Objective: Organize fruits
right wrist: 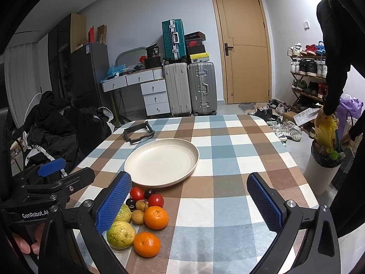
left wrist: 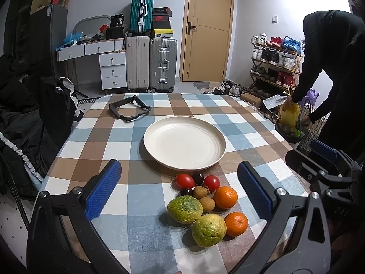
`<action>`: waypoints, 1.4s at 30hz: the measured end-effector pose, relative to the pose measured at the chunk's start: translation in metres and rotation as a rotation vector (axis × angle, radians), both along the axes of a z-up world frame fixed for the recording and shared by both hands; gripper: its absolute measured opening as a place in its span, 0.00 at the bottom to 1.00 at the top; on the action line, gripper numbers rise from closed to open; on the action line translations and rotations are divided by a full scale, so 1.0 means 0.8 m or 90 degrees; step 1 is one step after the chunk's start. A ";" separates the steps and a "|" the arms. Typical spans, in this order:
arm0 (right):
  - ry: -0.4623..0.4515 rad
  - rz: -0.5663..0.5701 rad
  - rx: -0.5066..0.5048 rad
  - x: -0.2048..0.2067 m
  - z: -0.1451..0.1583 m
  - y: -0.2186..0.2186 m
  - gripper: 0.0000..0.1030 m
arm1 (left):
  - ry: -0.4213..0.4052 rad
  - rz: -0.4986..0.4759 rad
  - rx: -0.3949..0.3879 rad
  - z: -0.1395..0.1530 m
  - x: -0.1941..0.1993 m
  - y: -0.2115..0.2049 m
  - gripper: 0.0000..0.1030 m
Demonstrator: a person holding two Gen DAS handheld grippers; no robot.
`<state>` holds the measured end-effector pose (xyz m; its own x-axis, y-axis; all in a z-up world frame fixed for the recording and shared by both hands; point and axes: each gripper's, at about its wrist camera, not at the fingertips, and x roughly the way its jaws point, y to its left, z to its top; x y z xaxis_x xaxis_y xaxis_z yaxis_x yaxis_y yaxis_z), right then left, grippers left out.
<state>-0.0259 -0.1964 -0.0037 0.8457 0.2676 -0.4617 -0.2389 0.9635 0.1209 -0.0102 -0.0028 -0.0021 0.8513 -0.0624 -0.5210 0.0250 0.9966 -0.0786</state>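
Note:
A cream plate [left wrist: 159,125] [right wrist: 136,159] rests mid-table with nothing on it. Just in front of it lies a cluster of fruit: two green guavas [left wrist: 208,230] [right wrist: 121,234], two oranges [left wrist: 225,197] [right wrist: 156,217], two red tomatoes [left wrist: 184,181] [right wrist: 156,200], dark plums [left wrist: 198,177] [right wrist: 149,192] and brown longans [left wrist: 200,192] [right wrist: 138,217]. My left gripper [left wrist: 180,191] hangs open above the table, the fruit showing between its blue pads. My right gripper [right wrist: 190,202] is open too, right of the fruit, its left pad [right wrist: 114,202] overlapping one guava.
A black frame-like object [left wrist: 130,109] [right wrist: 138,134] lies on the checked tablecloth [left wrist: 109,141] behind the plate. A person in black [left wrist: 333,68] bends over a bin [right wrist: 321,171] beside the table's right edge. Suitcases, drawers, a shoe rack and piled coats surround the table.

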 end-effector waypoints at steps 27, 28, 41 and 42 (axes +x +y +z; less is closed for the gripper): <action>0.011 -0.012 0.002 -0.008 -0.008 -0.012 1.00 | 0.080 -0.070 -0.056 -0.049 -0.004 0.001 0.99; 0.012 -0.012 0.003 -0.008 -0.010 -0.012 1.00 | 0.087 -0.073 -0.058 -0.054 -0.004 0.001 0.99; 0.031 -0.016 0.000 -0.007 -0.031 -0.013 1.00 | 0.178 -0.121 -0.133 -0.108 0.009 0.003 0.78; 0.032 -0.017 0.000 -0.007 -0.031 -0.013 1.00 | 0.183 -0.125 -0.142 -0.109 0.008 0.004 0.78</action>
